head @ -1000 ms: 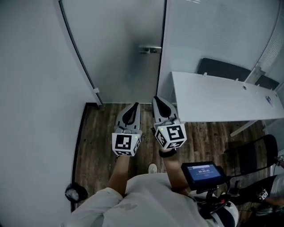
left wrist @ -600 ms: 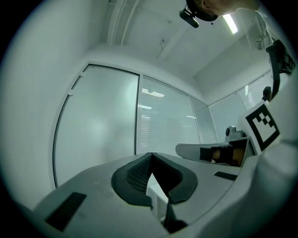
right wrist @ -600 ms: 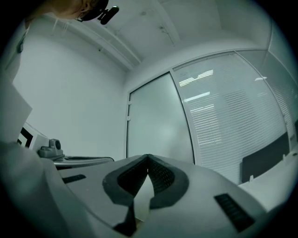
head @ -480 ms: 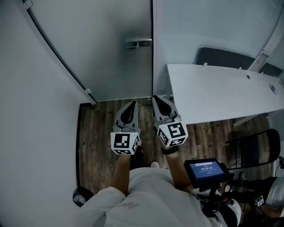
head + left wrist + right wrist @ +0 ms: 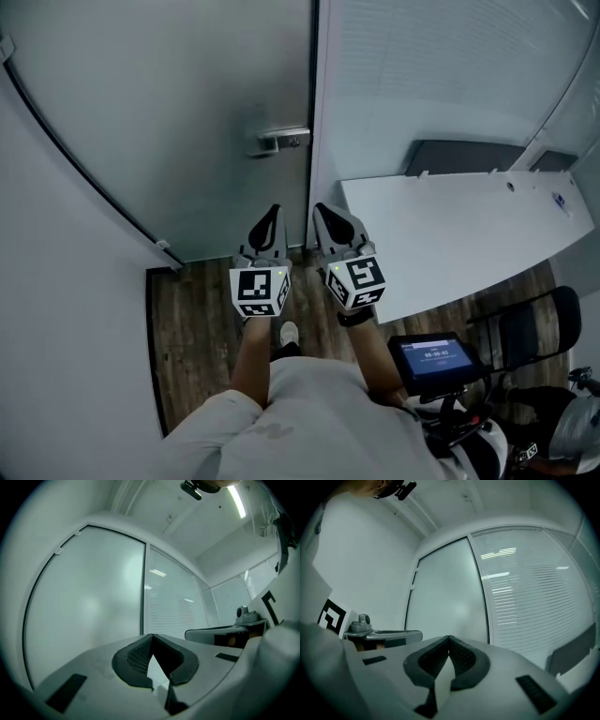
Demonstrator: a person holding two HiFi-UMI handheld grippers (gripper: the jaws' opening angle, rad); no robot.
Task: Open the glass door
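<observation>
glass door (image 5: 197, 112) faces left gripper (image 5: 272, 214) and right gripper (image 5: 321, 212), both closed.

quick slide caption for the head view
Person faces the frosted glass door, left gripper and right gripper shut and empty, not yet at the handle

The left gripper (image 5: 271, 214) and right gripper (image 5: 324, 210) are held out side by side in front of the chest, the right at 3 o'clock of the left, close but apart. In the head view the left points toward 12 o'clock, leaning slightly to 1; the right leans to 11, so the tips converge. Both pairs of jaws are pressed together at the tips with nothing between them. The left cube (image 5: 260, 291) and right cube (image 5: 356, 281) face up. The bare left forearm (image 5: 251, 356) and right forearm (image 5: 367, 352) run back toward 6 o'clock.
</observation>
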